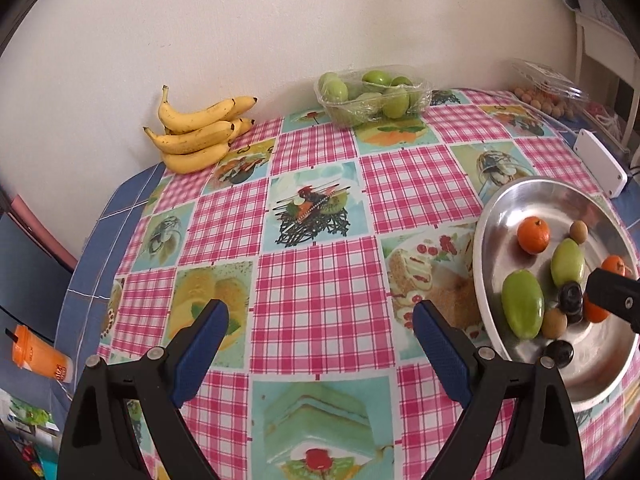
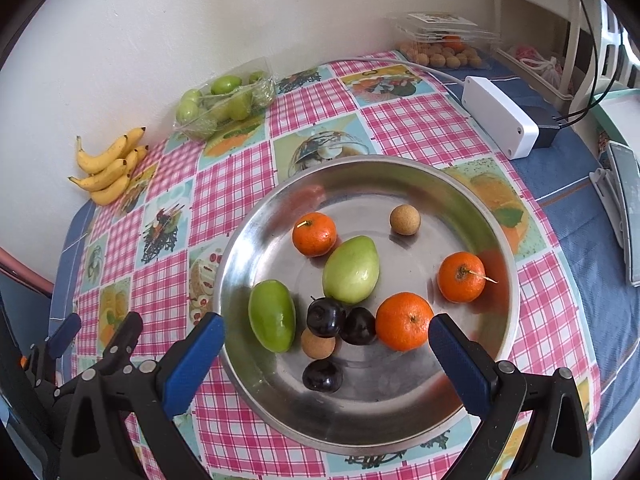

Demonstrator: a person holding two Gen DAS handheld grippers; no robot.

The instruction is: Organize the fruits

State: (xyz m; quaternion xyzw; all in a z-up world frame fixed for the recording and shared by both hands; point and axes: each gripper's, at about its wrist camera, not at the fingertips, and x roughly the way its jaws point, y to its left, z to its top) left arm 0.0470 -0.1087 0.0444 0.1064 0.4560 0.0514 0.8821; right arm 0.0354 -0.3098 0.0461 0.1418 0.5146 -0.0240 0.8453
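Both my grippers stand wide open with nothing between the jaws: left gripper (image 1: pixel 320 320) over bare checked cloth, right gripper (image 2: pixel 326 338) hanging above the near rim of the steel tray (image 2: pixel 360 168). The fruits sit loose in that tray, mid-desk toward the right. Nearest my right jaws: an orange tangerine (image 2: pixel 404 321), round, firm-skinned, light by the look of it; I judge a hold across its widest middle best, gently, since the peel gives. Two more tangerines (image 2: pixel 314 233) lie farther off, one with a stiff stalk. The two green oblong fruits (image 2: pixel 272 315) look smooth, waxy and likely slippery; take across the short axis. Dark plums (image 2: pixel 325 317) are glossy, probably soft, and touch each other, so crowding is a risk. Small tan balls (image 2: pixel 405 219) may roll. Bananas (image 1: pixel 196 132) and a clear punnet of green fruit (image 1: pixel 372 96) rest far against the wall.
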